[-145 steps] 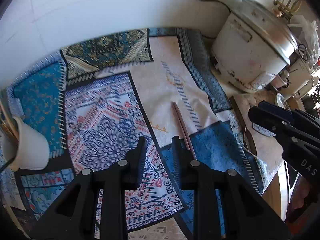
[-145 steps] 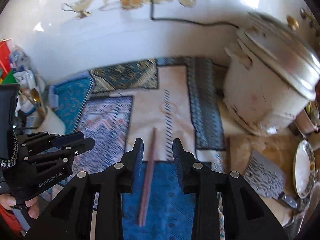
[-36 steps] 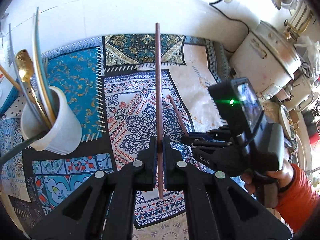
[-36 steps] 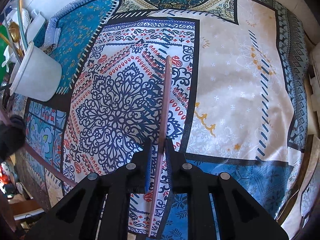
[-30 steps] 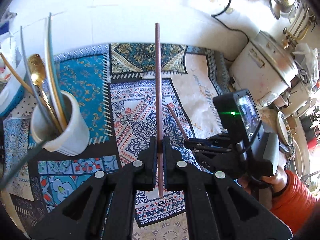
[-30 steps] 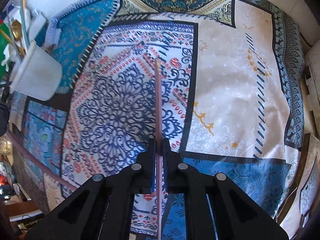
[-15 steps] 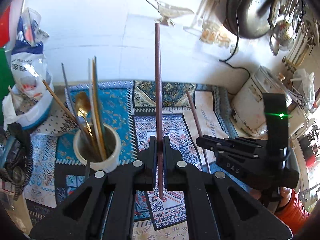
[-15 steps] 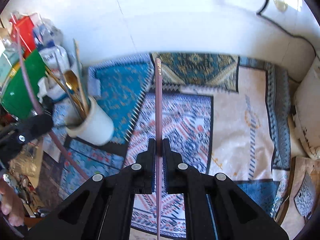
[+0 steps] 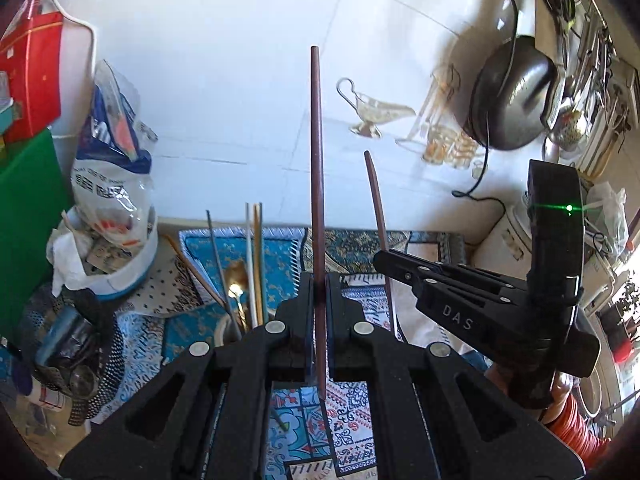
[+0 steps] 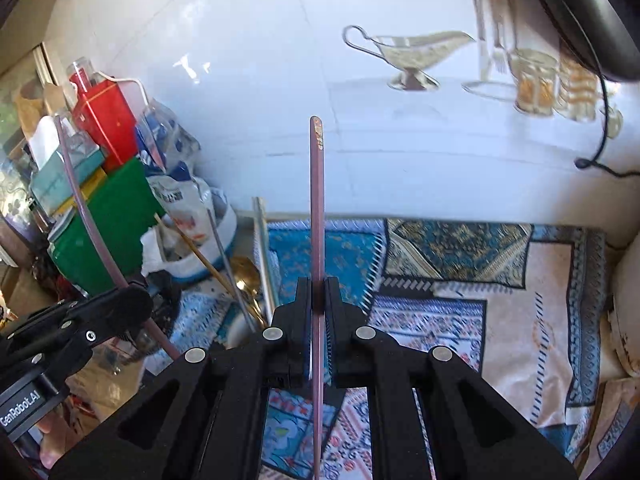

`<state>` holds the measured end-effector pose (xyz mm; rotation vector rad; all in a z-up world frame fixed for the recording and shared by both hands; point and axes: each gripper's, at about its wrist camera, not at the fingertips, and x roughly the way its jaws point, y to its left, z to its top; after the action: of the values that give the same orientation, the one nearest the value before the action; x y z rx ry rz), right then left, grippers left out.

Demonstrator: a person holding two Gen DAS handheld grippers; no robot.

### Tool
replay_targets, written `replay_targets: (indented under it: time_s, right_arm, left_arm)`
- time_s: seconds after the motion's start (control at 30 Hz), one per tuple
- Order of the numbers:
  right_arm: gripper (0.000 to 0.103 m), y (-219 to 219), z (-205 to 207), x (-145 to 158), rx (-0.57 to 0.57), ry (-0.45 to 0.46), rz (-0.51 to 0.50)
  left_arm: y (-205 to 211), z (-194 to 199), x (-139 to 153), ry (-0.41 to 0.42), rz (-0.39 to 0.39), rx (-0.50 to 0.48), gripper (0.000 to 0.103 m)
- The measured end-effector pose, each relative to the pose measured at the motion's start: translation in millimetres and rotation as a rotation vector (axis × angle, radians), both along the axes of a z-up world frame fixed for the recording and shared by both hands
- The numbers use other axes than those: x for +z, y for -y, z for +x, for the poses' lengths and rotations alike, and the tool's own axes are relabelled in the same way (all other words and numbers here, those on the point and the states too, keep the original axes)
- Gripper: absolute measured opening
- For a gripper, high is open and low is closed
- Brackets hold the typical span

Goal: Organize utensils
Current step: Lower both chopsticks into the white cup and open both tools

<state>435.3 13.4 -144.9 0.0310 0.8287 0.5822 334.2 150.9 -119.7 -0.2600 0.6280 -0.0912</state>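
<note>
In the left wrist view my left gripper (image 9: 319, 284) is shut on a dark brown chopstick (image 9: 316, 160) that stands upright through the pads. To its right my right gripper (image 9: 381, 259) holds a second chopstick (image 9: 376, 208). The right wrist view shows that gripper (image 10: 319, 292) shut on the purplish-brown chopstick (image 10: 316, 200), also upright. My left gripper (image 10: 134, 300) is at the lower left there with its chopstick (image 10: 82, 216). A white utensil cup (image 9: 224, 330) (image 10: 237, 334) with a gold spoon (image 10: 245, 270) and several sticks stands just left of both, partly hidden by the fingers.
A patterned cloth (image 10: 460, 264) covers the table. A green box (image 10: 116, 208), a red carton (image 10: 108, 120) and a plastic bag (image 9: 108, 168) crowd the left side. A white rice cooker (image 9: 502, 240) stands right. The white tiled wall (image 9: 240, 80) is behind, with a gravy boat (image 10: 416, 50).
Both grippers have risen with their chopsticks and tipped up, so the wall now fills the upper views. The utensil cup has come close under the fingers.
</note>
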Motion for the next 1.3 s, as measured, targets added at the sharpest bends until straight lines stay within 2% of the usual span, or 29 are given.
replay_targets:
  time_s: [0.23, 0.4, 0.67, 0.9, 1.13, 1.3]
  right_arm:
    - [0.006, -33.3, 6.4, 10.5, 0.028, 0.030, 0.063]
    - [0.006, -52.4, 15.6, 6.1, 0.008, 0.059, 0.093]
    - [0.006, -68.7, 29.2, -24.5, -0.073, 0.095, 0.084]
    - [0.006, -74.1, 32.3, -51.3, -0.100, 0.112, 0.060]
    - [0.006, -73.0, 23.0, -67.7, -0.052, 0.083, 0.029]
    - [0.006, -69.8, 9.4, -64.7, 0.040, 0.037, -0.029]
  left_arm:
    - [-26.2, 6.7, 6.1, 0.022, 0.008, 0.049, 0.004]
    - [-42.5, 18.2, 0.2, 0.016, 0.007, 0.077, 0.004]
    - [-60.2, 41.2, -30.6, -0.048, 0.004, 0.108, 0.004]
    - [-67.1, 60.2, -59.1, -0.083, 0.023, 0.138, 0.004]
    - [-54.7, 65.3, -80.4, -0.126, 0.066, 0.134, 0.004]
    - [-47.1, 60.6, -86.6, -0.176, 0.064, 0.134, 0.004]
